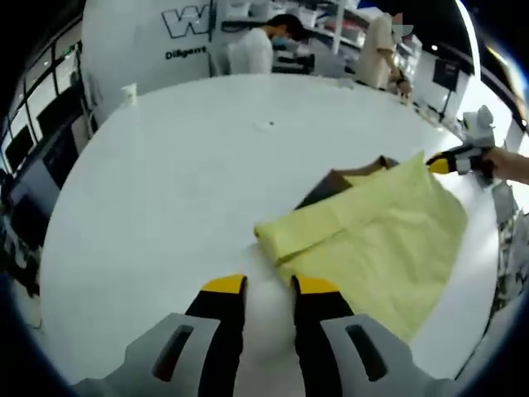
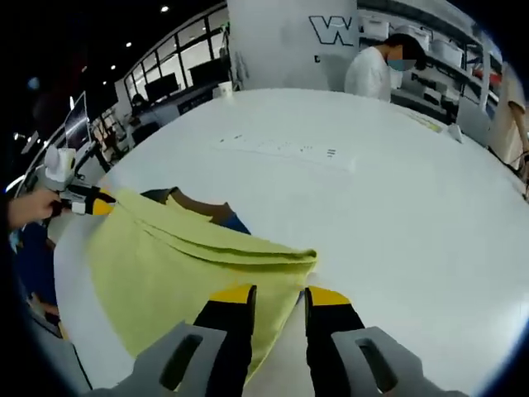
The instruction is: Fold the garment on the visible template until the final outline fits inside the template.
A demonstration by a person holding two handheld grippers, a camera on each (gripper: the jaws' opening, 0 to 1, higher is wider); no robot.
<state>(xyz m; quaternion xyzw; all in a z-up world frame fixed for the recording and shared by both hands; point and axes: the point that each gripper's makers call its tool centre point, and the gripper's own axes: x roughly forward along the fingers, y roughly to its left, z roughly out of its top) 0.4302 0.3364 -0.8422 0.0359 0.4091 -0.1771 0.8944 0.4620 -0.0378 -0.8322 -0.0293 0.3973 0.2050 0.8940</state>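
Left gripper (image 1: 269, 285) and right gripper (image 2: 277, 291) hover with fingers parted, seemingly gripping nothing.

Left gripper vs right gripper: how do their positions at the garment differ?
The left gripper sits over bare table, just short of the yellow garment's folded corner; the right gripper partly overlaps the garment. Both have yellow tips and jaws apart, holding nothing.

The pale yellow folded cloth garment (image 2: 190, 265) hides most of the dark brown flat template (image 2: 194, 205) beneath it; small marks (image 1: 266, 124) beyond the garment are unreadable.
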